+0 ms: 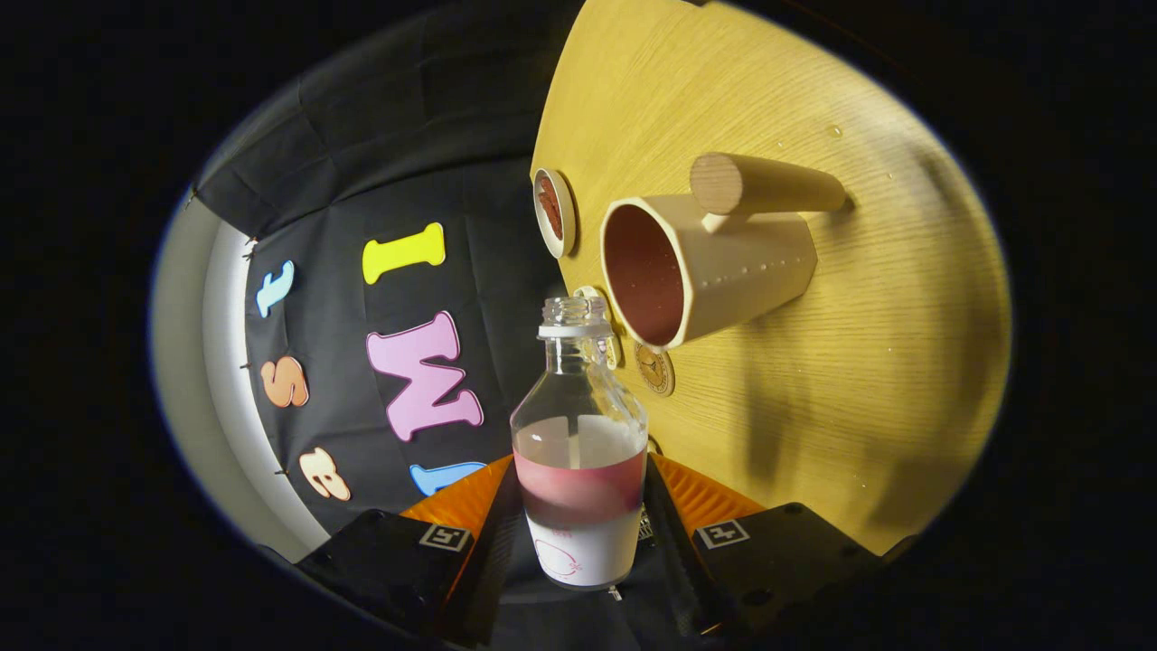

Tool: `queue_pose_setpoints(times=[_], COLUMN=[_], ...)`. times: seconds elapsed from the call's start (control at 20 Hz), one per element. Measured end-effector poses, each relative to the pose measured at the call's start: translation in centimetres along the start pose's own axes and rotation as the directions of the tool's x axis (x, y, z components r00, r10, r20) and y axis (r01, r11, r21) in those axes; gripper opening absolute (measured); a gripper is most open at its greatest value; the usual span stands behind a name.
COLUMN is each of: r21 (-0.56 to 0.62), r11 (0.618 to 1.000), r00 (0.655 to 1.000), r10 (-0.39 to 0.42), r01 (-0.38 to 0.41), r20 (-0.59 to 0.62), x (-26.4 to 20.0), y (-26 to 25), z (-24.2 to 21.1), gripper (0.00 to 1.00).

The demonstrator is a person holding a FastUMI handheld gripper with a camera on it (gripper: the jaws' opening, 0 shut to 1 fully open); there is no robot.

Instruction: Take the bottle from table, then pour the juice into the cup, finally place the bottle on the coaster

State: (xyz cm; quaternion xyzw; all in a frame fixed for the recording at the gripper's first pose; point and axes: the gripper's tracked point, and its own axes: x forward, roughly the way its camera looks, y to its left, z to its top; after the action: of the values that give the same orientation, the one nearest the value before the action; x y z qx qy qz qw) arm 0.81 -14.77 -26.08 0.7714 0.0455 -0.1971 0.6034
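I'm holding the bottle [579, 452] low on its body, the gripper [578, 533] fingers pressing it from both sides — clear, hard, slick plastic I'd guess, part-full, so light. It's tipping toward the cup [705, 267]; coaster [554, 212] beyond on the table [859, 362].

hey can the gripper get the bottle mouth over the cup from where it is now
Probably yes. The gripper fingers clamp the open bottle, and the cup sits just beyond its mouth with nothing between them.
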Motion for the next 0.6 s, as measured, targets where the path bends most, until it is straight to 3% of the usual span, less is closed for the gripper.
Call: queue_pose_setpoints(times=[0.6], r21=[0.117], r11=[0.993], r00=[1.0], r10=[-0.009], r01=[0.011], r20=[-0.019], x=[0.21], y=[0.76], z=[-0.13], gripper=[0.75])
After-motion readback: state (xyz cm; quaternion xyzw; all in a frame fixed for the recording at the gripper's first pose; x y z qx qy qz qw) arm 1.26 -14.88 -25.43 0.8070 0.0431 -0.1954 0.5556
